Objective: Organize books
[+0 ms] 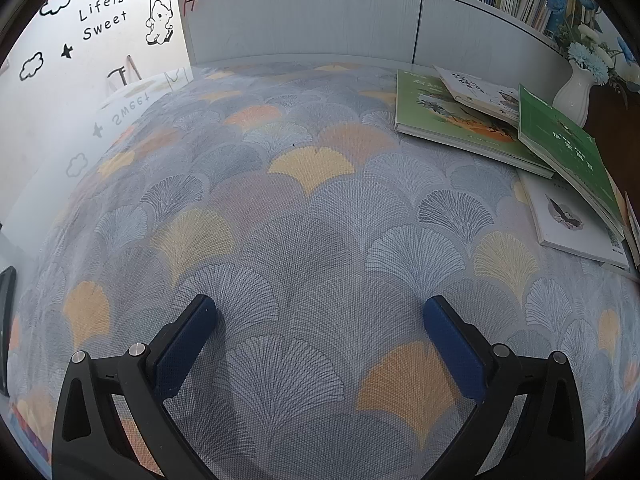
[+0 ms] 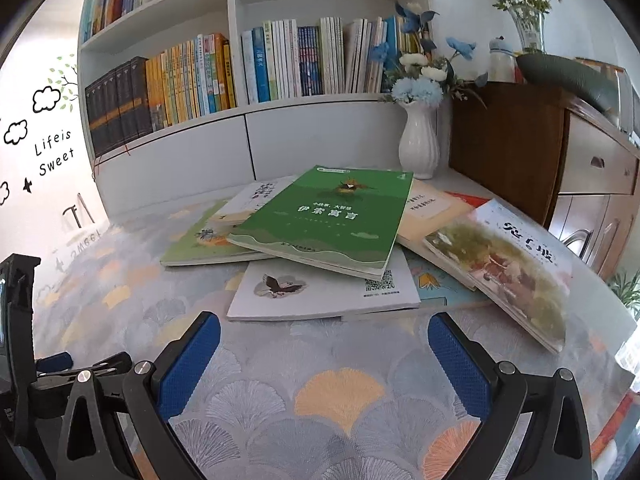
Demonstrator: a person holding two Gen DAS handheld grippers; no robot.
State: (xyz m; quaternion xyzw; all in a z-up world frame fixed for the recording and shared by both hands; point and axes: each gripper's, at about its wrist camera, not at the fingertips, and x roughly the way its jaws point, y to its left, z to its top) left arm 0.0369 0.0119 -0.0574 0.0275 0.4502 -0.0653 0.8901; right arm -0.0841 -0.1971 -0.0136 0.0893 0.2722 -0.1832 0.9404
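Hovering spread and empty, the right hand-held gripper (image 2: 324, 344) faced the green book (image 2: 324, 220) topping a crooked pile; tugging lower books risked sliding it off. Left hand-held gripper (image 1: 320, 328) likewise gaped.

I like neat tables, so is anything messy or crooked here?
Yes. The loose books are a jumble: the dark green book lies crooked across the white bird book and the light green book. A painted-cover book leans tilted. The vase stands upright.

White vase (image 2: 419, 145) w/ blue flowers (image 2: 416, 84) beside brown cabinet (image 2: 508, 148); leaf-print tablecloth (image 1: 304, 248).
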